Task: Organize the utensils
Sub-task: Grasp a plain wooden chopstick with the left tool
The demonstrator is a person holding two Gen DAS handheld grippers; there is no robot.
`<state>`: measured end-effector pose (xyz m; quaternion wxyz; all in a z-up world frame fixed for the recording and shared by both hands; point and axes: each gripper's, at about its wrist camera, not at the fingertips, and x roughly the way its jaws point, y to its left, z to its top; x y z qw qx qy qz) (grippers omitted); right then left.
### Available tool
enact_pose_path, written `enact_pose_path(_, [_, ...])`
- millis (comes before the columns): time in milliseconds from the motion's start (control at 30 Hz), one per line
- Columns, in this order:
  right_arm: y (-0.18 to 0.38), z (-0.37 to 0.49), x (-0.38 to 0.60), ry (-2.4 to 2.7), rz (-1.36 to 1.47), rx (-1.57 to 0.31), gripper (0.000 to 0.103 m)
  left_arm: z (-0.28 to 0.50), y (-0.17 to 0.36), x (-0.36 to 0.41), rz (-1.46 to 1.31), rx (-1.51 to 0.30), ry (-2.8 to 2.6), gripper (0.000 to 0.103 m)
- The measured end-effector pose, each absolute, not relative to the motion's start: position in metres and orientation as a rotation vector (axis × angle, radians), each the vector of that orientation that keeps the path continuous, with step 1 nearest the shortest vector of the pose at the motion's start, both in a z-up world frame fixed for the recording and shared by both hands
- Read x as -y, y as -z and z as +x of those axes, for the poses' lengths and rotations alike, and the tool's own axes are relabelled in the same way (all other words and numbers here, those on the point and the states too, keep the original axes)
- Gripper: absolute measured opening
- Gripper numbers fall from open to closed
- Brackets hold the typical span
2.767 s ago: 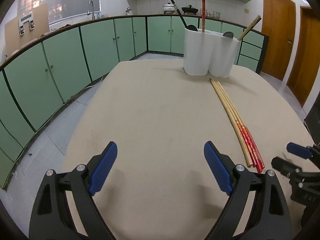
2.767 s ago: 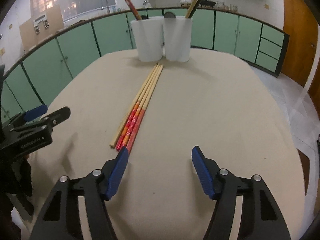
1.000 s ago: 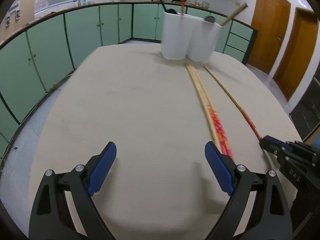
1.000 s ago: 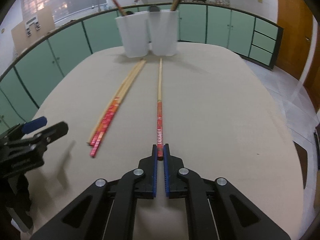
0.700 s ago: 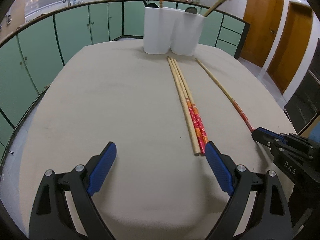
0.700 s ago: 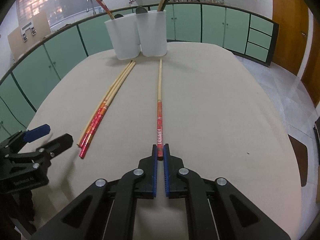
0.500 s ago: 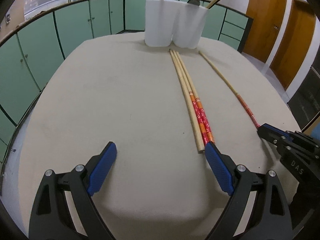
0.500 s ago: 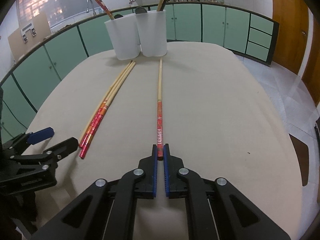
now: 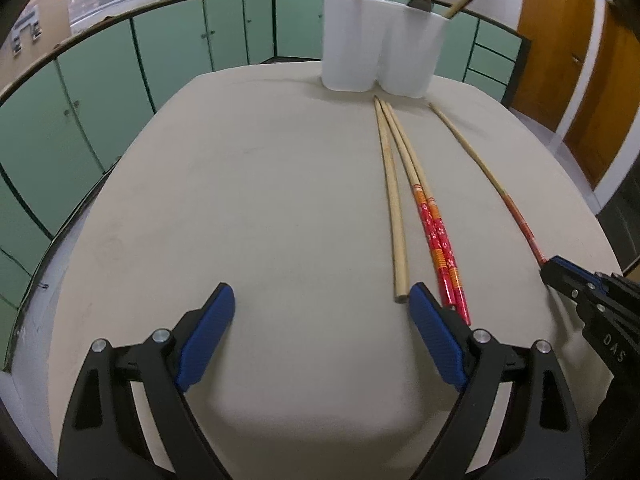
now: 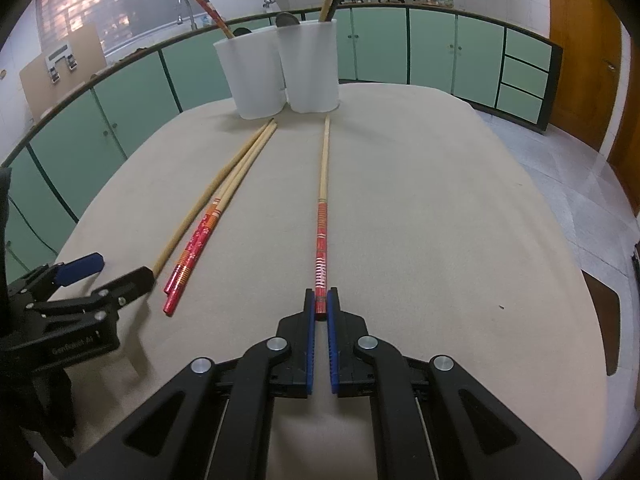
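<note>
My right gripper is shut on the red end of a long chopstick; its far tip lies near the white twin-cup utensil holder. The held chopstick and right gripper also show in the left wrist view. Three more chopsticks lie together on the table to the left, two red-ended, one plain wood. My left gripper is open and empty, low over the table; its right finger sits at the near ends of the three chopsticks. The holder has several utensils standing in it.
The beige table has rounded edges with floor beyond. Green cabinets curve around the back and left. Wooden doors stand at the right. The left gripper shows at the left of the right wrist view.
My right gripper closed on one red-ended chopstick and pulled it apart from the group to the right. My left gripper moved right toward the near ends of the other three.
</note>
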<state>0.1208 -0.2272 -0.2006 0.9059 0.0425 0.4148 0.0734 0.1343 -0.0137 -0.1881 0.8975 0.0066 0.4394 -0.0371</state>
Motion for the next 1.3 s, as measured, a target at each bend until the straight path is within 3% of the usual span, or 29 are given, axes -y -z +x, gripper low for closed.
enact_pose_path(133, [0.201,0.121,0.227,-0.154,0.089,-0.857,0.006,0.133,0.186,0.017,0.024,-0.904,0.103,0.075])
enact_pose_path(233, [0.201,0.121,0.228,-0.159,0.099,-0.858,0.007,0.134,0.186,0.022,0.03,-0.897,0.134,0.063])
enact_pose_path(533, [0.203,0.121,0.231,-0.18,0.126,-0.861,0.007,0.135,0.187,0.032,0.032,-0.893,0.201,0.008])
enact_pose_path(900, [0.2,0.12,0.233,-0.185,0.138,-0.842,0.006,0.134,0.183,0.029,-0.006,-0.88,0.216,0.006])
enact_pose_path(1300, [0.167,0.11,0.237,-0.185,0.1,-0.751,0.006,0.118,0.132,0.023,0.012,-0.762,0.221,0.006])
